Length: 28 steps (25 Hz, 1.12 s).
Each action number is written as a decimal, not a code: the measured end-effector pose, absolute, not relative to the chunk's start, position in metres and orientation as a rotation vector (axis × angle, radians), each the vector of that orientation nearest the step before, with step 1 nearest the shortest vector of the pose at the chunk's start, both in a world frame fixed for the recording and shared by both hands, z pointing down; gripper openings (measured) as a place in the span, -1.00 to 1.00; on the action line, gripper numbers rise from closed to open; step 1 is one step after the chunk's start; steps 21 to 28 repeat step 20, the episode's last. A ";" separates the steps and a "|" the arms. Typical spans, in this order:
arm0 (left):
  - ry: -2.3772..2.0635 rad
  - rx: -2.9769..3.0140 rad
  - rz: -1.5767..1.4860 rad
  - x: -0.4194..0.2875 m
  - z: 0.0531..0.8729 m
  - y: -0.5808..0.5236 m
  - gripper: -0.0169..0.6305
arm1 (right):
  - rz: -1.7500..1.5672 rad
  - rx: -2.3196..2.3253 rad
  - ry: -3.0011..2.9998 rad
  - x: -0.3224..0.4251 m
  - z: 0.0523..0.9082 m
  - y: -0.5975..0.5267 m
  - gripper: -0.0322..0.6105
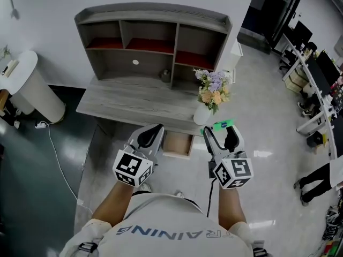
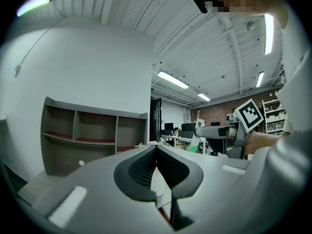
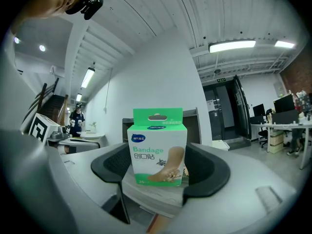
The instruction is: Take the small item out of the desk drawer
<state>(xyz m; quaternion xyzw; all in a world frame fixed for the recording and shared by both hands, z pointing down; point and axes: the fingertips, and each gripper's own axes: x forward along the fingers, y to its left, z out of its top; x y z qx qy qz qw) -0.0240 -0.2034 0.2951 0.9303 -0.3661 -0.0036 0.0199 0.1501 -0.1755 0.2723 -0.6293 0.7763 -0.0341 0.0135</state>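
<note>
The small item is a green and white bandage box (image 3: 157, 147). My right gripper (image 3: 158, 161) is shut on it, one dark pad on each side, and holds it upright. In the head view the box (image 1: 223, 124) shows as a green strip at the tips of the right gripper (image 1: 221, 131), just right of the open wooden drawer (image 1: 177, 144) under the grey desk (image 1: 134, 98). My left gripper (image 1: 154, 130) hovers at the drawer's left edge. Its jaws are shut with nothing between them, and their tips meet in the left gripper view (image 2: 156, 147).
A grey hutch (image 1: 153, 42) with open shelves stands on the desk. A white vase of flowers (image 1: 211, 92) sits at the desk's front right corner, close to the right gripper. A white round stand (image 1: 32, 84) and a floor cable (image 1: 59, 162) lie left; office desks (image 1: 316, 79) lie right.
</note>
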 end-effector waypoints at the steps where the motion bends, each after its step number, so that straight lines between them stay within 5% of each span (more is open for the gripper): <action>1: -1.137 2.883 -0.010 -0.025 0.296 -0.204 -0.95 | -0.114 -1.958 2.422 0.148 0.274 -0.176 0.21; 28: -1.117 2.873 0.026 -0.041 0.304 -0.209 -0.95 | -0.223 -1.913 2.451 0.121 0.297 -0.188 0.21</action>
